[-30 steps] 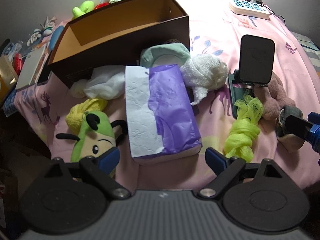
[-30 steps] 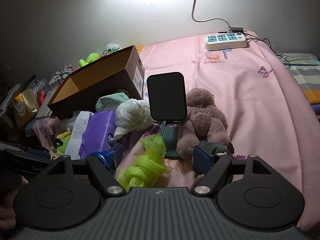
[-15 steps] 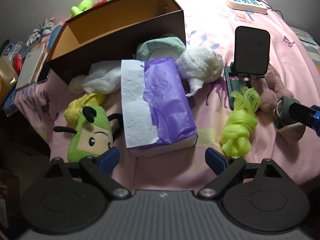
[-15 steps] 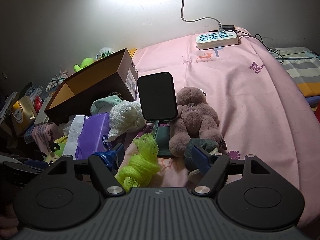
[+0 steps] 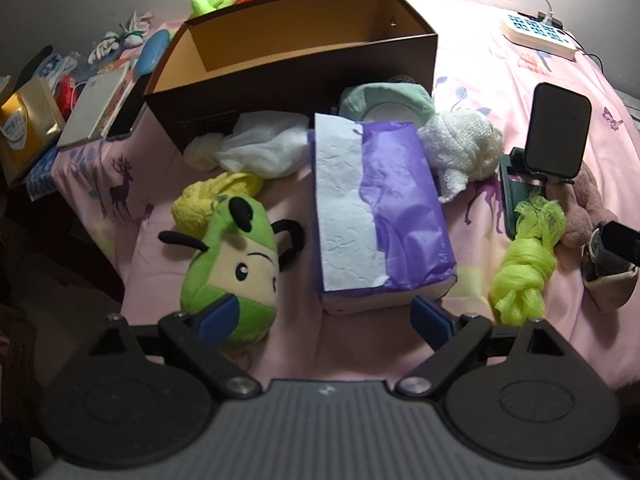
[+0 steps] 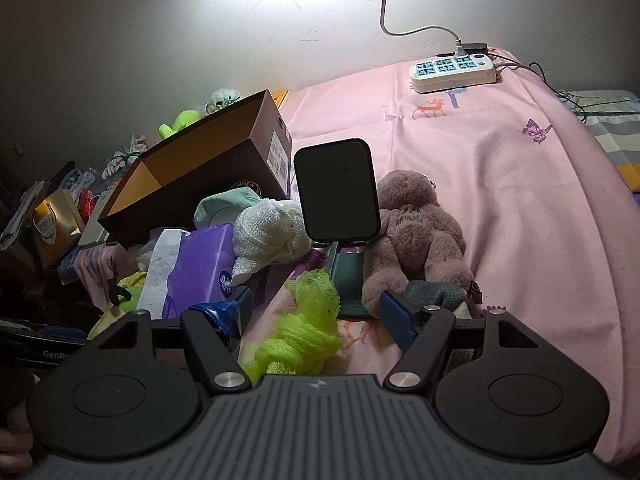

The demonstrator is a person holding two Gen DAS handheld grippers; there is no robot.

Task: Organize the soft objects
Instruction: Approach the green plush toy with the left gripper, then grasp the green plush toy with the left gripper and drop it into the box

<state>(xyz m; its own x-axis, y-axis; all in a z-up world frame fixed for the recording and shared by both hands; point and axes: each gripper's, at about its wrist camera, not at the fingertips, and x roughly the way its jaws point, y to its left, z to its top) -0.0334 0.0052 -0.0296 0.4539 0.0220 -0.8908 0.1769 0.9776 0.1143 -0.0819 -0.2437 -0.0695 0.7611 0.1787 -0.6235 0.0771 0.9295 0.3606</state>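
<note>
The left tongs (image 5: 326, 316) have been drawing back from the purple tissue pack (image 5: 380, 216), now spreading wide and holding nothing just before it. The right tongs (image 6: 316, 314) are gaping empty above the neon-green mesh bundle (image 6: 300, 340), lying on the pink bed (image 6: 520, 200) beside the brown box (image 5: 296, 60).
</note>
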